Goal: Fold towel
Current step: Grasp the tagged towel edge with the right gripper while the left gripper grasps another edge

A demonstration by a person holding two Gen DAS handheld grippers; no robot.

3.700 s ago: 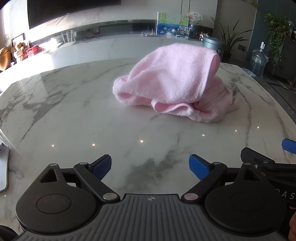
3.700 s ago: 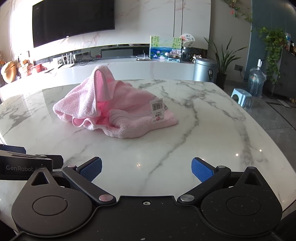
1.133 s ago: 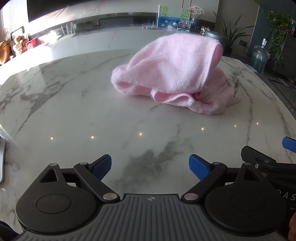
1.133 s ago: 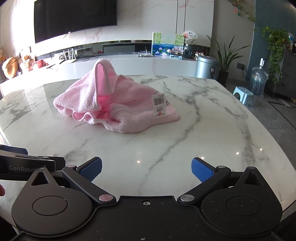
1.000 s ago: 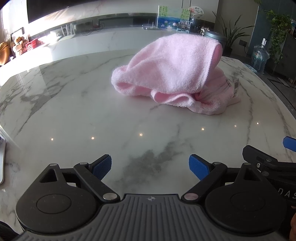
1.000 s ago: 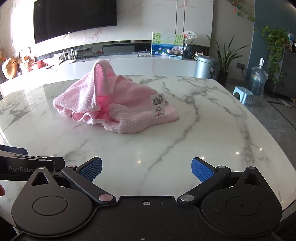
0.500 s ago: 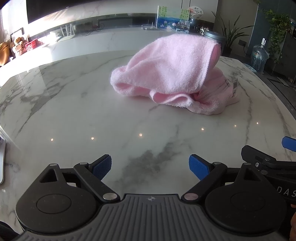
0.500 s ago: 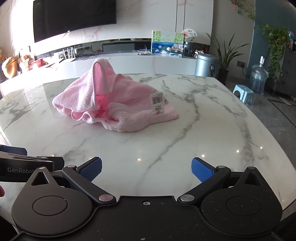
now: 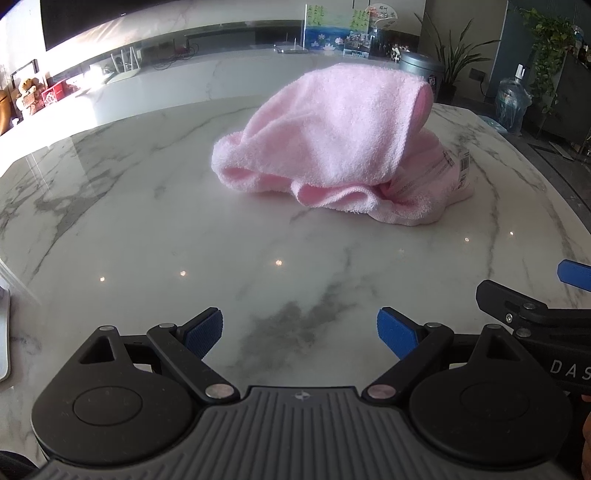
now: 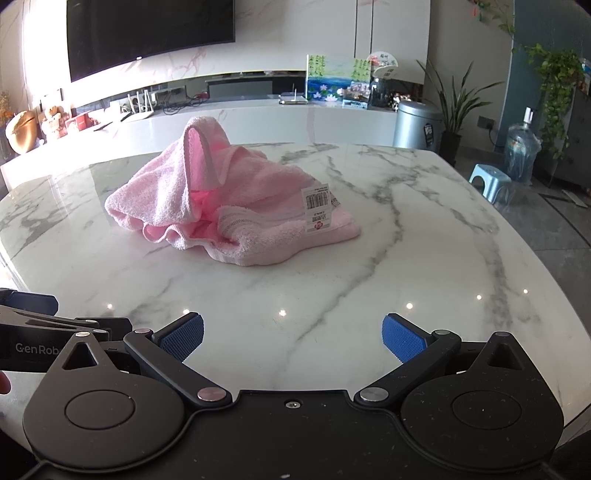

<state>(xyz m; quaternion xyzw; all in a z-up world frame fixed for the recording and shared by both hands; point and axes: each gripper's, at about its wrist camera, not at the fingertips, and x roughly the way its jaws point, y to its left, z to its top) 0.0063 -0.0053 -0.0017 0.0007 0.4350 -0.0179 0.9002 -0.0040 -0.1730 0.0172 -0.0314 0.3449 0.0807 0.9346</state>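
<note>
Lying crumpled on the marble table (image 10: 424,258), the pink towel (image 10: 236,206) is faced by the left gripper (image 9: 300,330) and right gripper (image 10: 293,334), both spread apart and empty.

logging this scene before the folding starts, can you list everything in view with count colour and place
towel: 1, pink, bunched in a heap on the table, one fold standing up
tag: 1, white with barcode, on the towel's right end
table: 1, white marble with grey veins, under the towel
tv: 1, black, on the far wall
bin: 1, silver, beyond the table
stool: 1, light blue, on the floor to the right
water bottle: 1, clear blue, on the floor behind the stool
left gripper: 1, black with blue pads, open, near edge of the table
right gripper: 1, black with blue pads, open, near edge of the table
</note>
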